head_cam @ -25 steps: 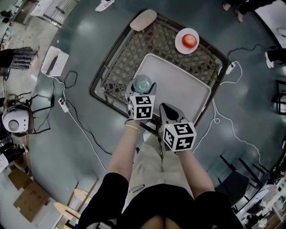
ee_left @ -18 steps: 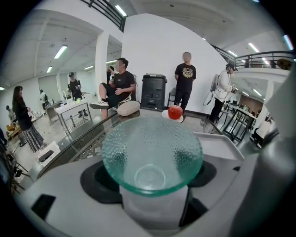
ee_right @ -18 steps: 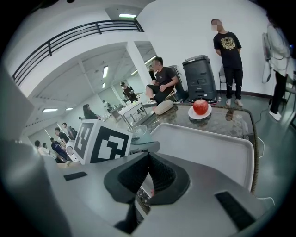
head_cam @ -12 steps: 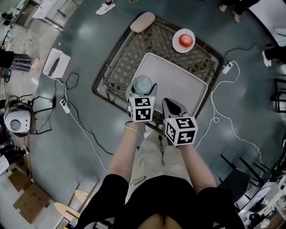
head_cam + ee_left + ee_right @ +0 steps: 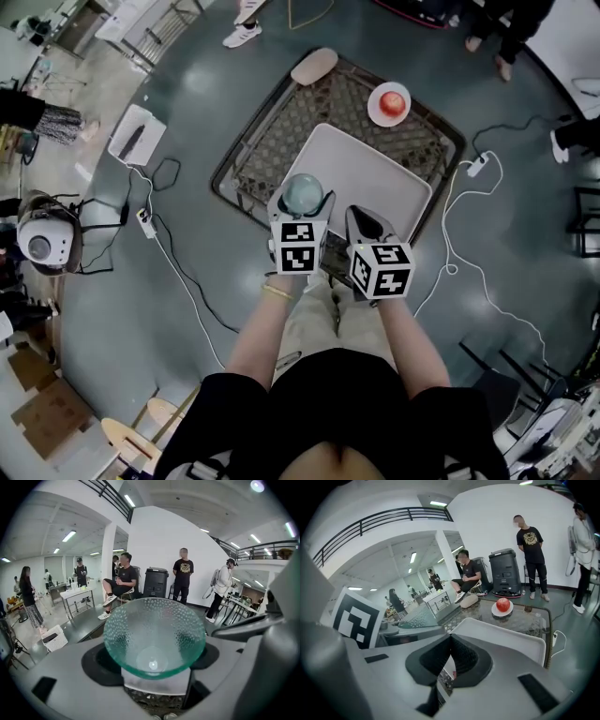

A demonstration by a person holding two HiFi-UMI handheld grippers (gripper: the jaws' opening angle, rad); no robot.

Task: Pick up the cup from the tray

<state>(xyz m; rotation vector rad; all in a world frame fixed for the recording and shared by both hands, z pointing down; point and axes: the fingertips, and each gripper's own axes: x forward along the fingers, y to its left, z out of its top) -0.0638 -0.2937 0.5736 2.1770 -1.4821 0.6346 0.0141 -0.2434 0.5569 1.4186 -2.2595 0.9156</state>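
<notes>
- The left hand-held gripper (image 5: pixel 301 204) is gripping a pale green, dimpled glass cup (image 5: pixel 154 637). Its jaws are pressing against the cup's two sides, and the open mouth is facing up.
- The cup is sitting over the near left edge of a white tray (image 5: pixel 375 178) — whether its base is touching the tray cannot be told.
- The right hand-held gripper (image 5: pixel 450 654) is hovering just beside the left one, over the tray's near edge. Its jaws are pressing fully together with nothing between them.
- The tray is lying on a counter (image 5: pixel 258 141) with a woven-pattern top.
- At the counter's far side a red apple (image 5: pixel 394 99) is resting on a small white plate (image 5: pixel 375 111), well apart from the cup.
- Beyond the counter, a person in a black shirt (image 5: pixel 183 579) is standing by a white wall.
</notes>
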